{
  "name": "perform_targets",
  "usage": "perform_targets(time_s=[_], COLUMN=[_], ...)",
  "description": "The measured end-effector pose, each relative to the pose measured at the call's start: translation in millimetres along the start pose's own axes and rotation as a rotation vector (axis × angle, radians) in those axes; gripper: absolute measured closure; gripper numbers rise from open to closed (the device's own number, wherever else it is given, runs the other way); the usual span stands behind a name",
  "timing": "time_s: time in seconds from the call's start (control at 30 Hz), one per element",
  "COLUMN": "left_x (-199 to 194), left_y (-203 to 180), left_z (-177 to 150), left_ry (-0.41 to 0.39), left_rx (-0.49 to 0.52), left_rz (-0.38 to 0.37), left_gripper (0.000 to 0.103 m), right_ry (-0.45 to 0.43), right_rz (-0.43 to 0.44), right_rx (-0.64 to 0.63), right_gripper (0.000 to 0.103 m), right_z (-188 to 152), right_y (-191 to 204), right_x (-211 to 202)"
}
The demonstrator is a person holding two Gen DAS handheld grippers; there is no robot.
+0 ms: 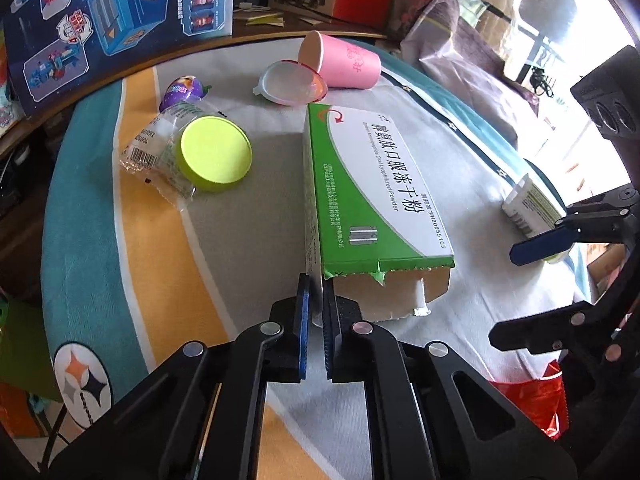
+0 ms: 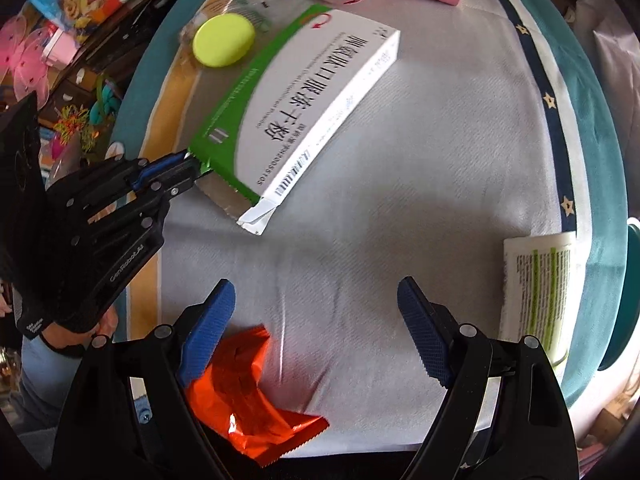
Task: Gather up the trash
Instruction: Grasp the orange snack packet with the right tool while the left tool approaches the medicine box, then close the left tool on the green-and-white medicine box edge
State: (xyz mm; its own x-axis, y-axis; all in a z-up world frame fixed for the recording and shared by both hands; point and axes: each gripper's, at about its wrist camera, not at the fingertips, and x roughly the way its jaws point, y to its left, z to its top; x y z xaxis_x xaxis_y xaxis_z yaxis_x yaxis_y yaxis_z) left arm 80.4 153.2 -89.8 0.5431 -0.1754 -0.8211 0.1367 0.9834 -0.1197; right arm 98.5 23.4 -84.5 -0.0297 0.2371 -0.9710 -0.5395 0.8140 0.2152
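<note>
Left wrist: jaws pinch medicine box (image 1: 372, 184), torn open.

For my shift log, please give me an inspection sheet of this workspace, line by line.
Surface: striped cloth covers the table.
Job's things: medicine box, pink cup on its side, green lid, clear wrapper, orange wrapper, white tube.
Clutter: toy box behind.
Grippers: left tongs shut on the box edge; right tongs open, empty.
Cables: nothing seen.
Surroundings: toys beside the table.
</note>
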Motion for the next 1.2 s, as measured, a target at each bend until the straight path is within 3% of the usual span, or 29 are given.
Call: perform_targets(time_s=[0.3, 0.43, 0.5, 0.53, 0.57, 0.6, 0.67, 1.0, 1.07, 1.1, 1.17, 1.2], left_x=[-30, -39, -41, -41, -40, -39, -39, -24, -20, -19, -18, -19], left_y=[2, 0, -3, -4, -4, -5, -6, -20, -21, -21, -24, -24], left_z=[-37, -53, -57, -58, -58, -58, -56, -44, -40, -39, -37, -35], left_ry=[0.003, 0.002, 0.004, 0.007, 0.011, 0.013, 0.007, 0.010, 0.002, -0.007, -0.009, -0.009], left_rx=[-0.050, -0.074, -0.071, -0.071, -0.071, -0.070, -0.062, -0.001, -0.002, -0.004, -0.011, -0.017], left_rz=[0.019, 0.024, 0.024, 0.021, 0.017, 0.014, 0.020, 0.050, 0.049, 0.054, 0.055, 0.055], left_gripper=[0.097, 0.096, 0.095, 0.094, 0.091, 0.087, 0.065, 0.047, 0.048, 0.053, 0.094, 0.097], right_ry=[0.068, 0.092, 0.080, 0.081, 0.076, 0.063, 0.032, -0.050, -0.076, -0.092, -0.115, -0.127], right_rz=[0.044, 0.010, -0.010, 0.000, 0.009, 0.015, 0.010, 0.036, 0.030, 0.022, 0.019, 0.019], right_rx=[-0.187, -0.228, -0.241, -0.234, -0.216, -0.198, -0.169, -0.068, -0.041, -0.024, 0.004, 0.013], right_gripper=[0.023, 0.023, 0.035, 0.060, 0.077, 0.077, 0.079, 0.083, 0.084, 0.084, 0.084, 0.084], right_z=[-50, -61, -61, -60, -58, -56, -51, -52, -51, -51, -49, -47], right_y=[36, 39, 39, 37, 34, 30, 22, -14, -18, -21, -27, -30], right_x=[2, 16, 19, 19, 18, 15, 10, -28, -31, -33, -37, -39])
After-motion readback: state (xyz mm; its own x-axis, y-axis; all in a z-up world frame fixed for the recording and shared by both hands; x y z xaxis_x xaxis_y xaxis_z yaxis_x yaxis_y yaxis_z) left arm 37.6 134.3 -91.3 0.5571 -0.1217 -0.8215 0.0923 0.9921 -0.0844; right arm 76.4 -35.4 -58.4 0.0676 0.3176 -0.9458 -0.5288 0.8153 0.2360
